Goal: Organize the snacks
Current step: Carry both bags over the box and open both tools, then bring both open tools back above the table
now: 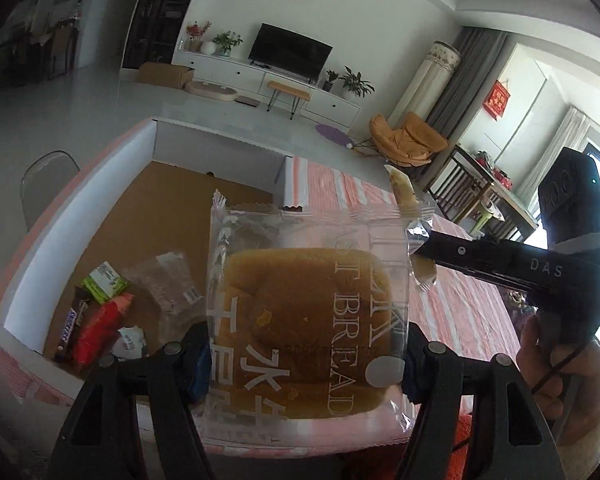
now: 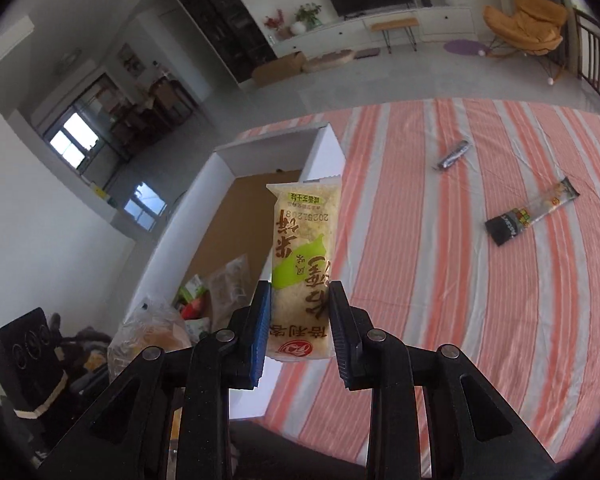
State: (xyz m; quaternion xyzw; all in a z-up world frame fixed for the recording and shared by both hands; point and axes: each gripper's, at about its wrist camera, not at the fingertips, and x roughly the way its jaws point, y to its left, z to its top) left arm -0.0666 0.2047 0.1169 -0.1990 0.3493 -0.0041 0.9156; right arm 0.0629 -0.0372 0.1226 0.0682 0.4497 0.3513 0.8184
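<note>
Striped tabletop (image 2: 480, 280) with white box (image 2: 172, 256) partly filled; left tool (image 1: 306, 354) grips bread packet (image 1: 308, 320), right tool (image 2: 300, 336) clamps rice cracker packet (image 2: 304, 256), both above the box; two snacks (image 2: 530, 216) remain out.

Two wrist fisheyes, angled down, close over shared white box (image 1: 100, 184)

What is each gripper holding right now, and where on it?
Left gripper clamps the bread packet across its lower sides. Right gripper pinches the rice cracker packet near its bottom end.
</note>
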